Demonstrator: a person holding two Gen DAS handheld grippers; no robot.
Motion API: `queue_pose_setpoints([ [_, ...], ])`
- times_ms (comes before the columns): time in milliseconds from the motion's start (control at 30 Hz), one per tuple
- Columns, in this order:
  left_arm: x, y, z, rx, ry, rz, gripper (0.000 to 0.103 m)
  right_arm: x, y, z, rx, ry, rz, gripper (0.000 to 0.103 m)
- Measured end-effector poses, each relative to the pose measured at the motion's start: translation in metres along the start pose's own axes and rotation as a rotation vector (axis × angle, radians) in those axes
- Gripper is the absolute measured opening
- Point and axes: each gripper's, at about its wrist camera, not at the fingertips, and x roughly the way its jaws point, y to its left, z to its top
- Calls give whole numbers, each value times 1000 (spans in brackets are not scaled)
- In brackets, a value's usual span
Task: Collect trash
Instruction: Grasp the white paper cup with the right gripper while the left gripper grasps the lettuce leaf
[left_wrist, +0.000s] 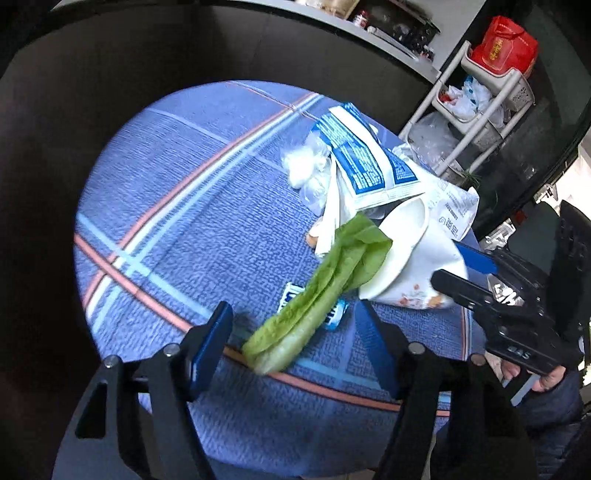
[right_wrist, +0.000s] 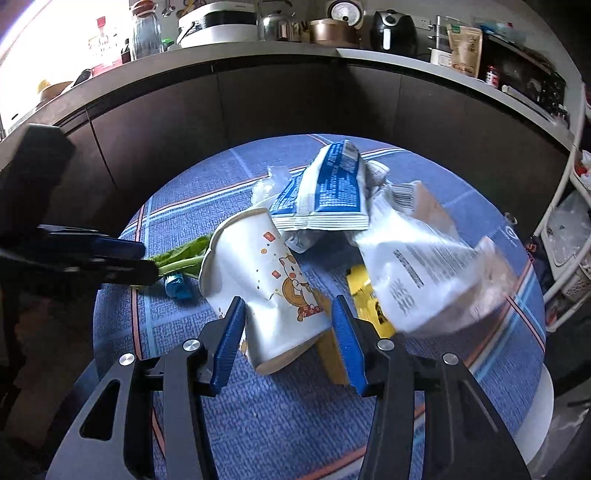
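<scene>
fingers (right_wrist: 229, 347) flanking cup (right_wrist: 269, 280), lying rim-away

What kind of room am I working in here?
Most likely a home kitchen or dining corner. A counter along the back holds a kettle, an air fryer and jars, and a storage rack stands to one side. The trash lies on a small round table under a blue cloth.
</scene>
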Motion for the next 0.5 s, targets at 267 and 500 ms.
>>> queue_pose_setpoints([
  [267,11,-11,4,49,62,-14,21,-29,-13,-2,72,-95,-60,45],
  [500,-36,-33,7,64,-46,2,10,-66,-19,-7,119,-173,-85,45],
])
